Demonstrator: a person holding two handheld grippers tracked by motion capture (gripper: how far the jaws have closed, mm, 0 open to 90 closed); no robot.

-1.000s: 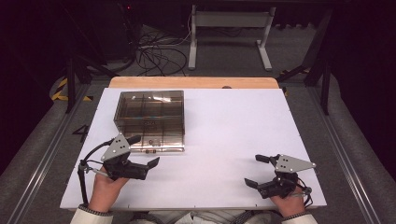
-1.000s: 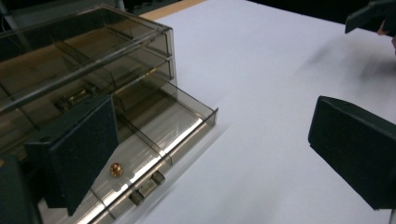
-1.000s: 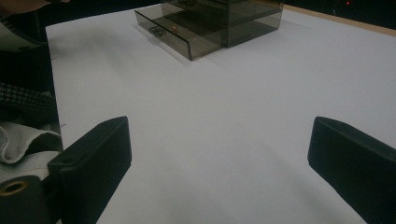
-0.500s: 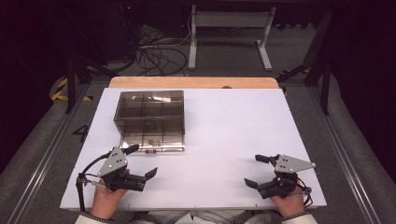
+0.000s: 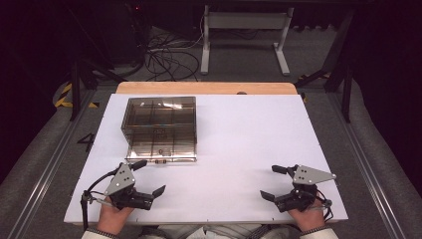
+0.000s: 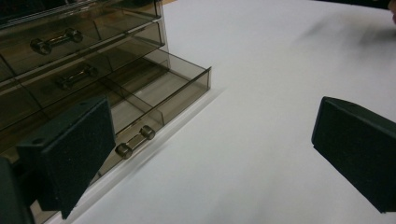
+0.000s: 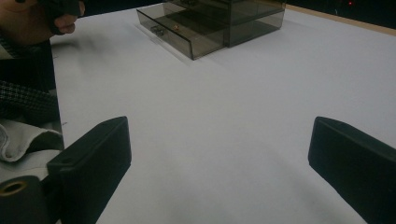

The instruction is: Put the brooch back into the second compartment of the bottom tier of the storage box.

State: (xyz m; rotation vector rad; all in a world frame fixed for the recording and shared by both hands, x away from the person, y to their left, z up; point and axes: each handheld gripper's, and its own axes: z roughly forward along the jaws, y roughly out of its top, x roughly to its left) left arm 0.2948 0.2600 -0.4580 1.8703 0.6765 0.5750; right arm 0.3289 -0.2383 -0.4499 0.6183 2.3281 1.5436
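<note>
Two grippers rest low on the white rectangular surface (image 5: 239, 144), and the landmark here is the smoky transparent plastic drawer cabinet (image 5: 160, 119) that stands on the left half of it, toward the far edge. Starting at the left, the left gripper (image 5: 148, 178) lies just in front of the cabinet, a little to the left of its front, and close to the near edge of the surface. Its jaws are spread wide apart and grasp nothing; they point to the right. In the left gripper view, one jaw stands just beside the lowest drawer (image 6: 154, 100), but I cannot tell if it touches. This lowest drawer is pulled out of the cabinet toward the person, and a small metal bar handle (image 6: 136, 140) sits on its front wall. A tiny object lies inside the drawer, too small to name. Far to the right of the cabinet, well apart from it, the right gripper (image 5: 272, 182) also rests near the front edge, released, with jaws wide and empty.
</note>
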